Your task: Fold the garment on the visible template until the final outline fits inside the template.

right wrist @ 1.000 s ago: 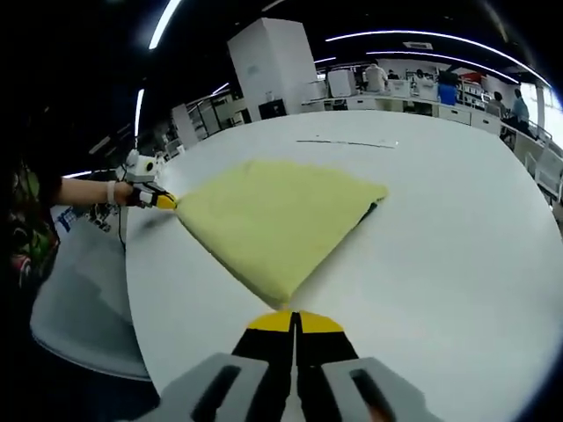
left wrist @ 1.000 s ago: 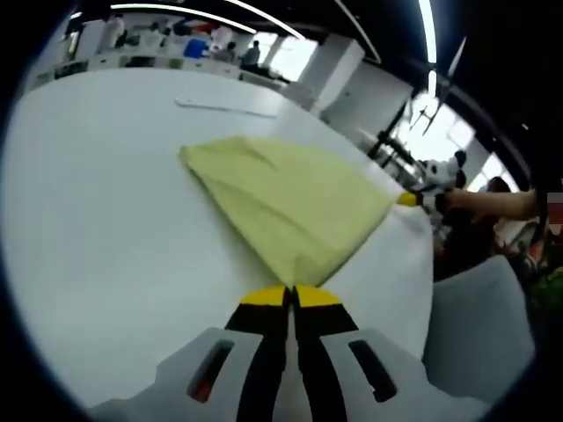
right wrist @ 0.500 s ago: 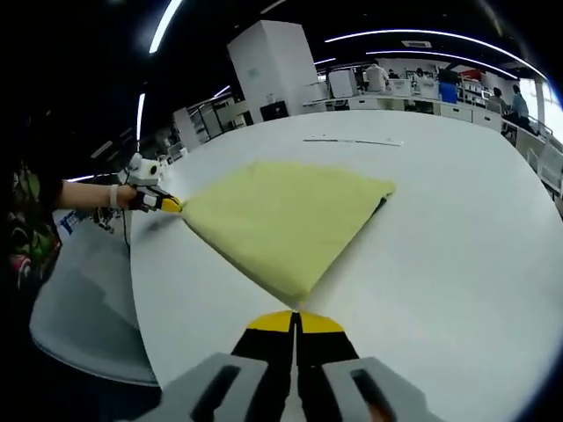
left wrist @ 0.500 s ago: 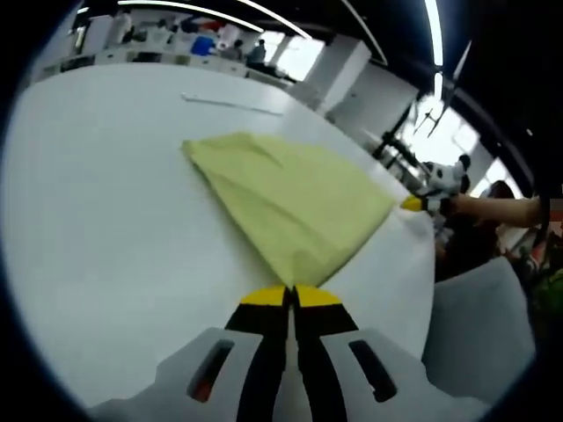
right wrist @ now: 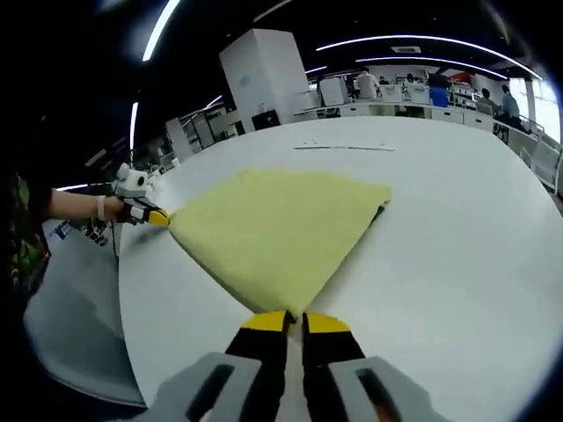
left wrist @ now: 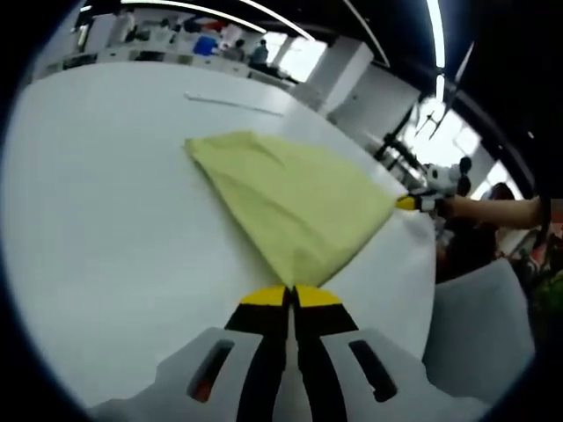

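Note:
A yellow garment [left wrist: 290,198], folded to a rough triangle, lies flat on the white table [left wrist: 106,229]. My left gripper [left wrist: 291,295] holds its jaws together on the near corner of the cloth. Over at the cloth's right corner sits my right gripper [left wrist: 410,202], held by a person's hand. In the right gripper view the garment [right wrist: 273,229] spreads ahead, and the right gripper [right wrist: 293,322] pinches its near corner with only a thin slit between the jaws. The left gripper [right wrist: 157,216] touches the cloth's left corner. A dark strip [right wrist: 378,212] peeks out under the far right corner.
A thin pale line [right wrist: 347,147] lies on the table beyond the garment, the same line [left wrist: 233,103] showing in the left gripper view. The table's rounded edge [right wrist: 132,299] drops to a grey floor. Desks and people stand far behind.
The right gripper view has closed in on the cloth's corner, which now overlaps the jaw tips; a thin slit shows between those jaws. The left gripper view is almost unchanged.

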A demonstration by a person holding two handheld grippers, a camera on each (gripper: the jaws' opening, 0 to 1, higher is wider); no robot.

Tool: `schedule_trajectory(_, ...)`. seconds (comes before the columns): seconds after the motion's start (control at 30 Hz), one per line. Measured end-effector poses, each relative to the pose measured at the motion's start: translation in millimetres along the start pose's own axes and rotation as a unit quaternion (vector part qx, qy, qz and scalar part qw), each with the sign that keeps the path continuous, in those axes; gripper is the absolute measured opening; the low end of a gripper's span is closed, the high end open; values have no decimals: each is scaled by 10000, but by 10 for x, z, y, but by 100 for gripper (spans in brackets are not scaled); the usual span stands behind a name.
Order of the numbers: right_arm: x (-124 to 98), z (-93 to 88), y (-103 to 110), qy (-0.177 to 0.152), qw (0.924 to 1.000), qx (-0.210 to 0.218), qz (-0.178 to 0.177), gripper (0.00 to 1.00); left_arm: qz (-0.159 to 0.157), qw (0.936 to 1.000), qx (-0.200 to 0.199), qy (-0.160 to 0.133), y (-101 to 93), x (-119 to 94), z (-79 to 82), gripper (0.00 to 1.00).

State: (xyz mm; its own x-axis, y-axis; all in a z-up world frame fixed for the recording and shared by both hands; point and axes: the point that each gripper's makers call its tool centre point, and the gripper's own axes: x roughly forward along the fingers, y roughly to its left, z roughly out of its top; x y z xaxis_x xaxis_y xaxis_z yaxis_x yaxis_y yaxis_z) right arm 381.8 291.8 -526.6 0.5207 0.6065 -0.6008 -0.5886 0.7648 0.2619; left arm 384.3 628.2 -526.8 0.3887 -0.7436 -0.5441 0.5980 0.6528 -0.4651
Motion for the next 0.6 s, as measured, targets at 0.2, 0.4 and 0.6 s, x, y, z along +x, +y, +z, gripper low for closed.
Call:
schedule_trajectory(0.2,-100,-18,0,21,9999,22,105,0,2,10000,-78,-16,-2,-31,-3,0)
schedule_trajectory(0.4,-185,-97,32,94,9997,-61,222,0,-19,9999,-106,4,-31,-82,-77,0)
schedule_trajectory(0.6,-193,-130,50,59,9998,-18,208,0,-27,9999,-145,-33,-71,-101,-124,0)
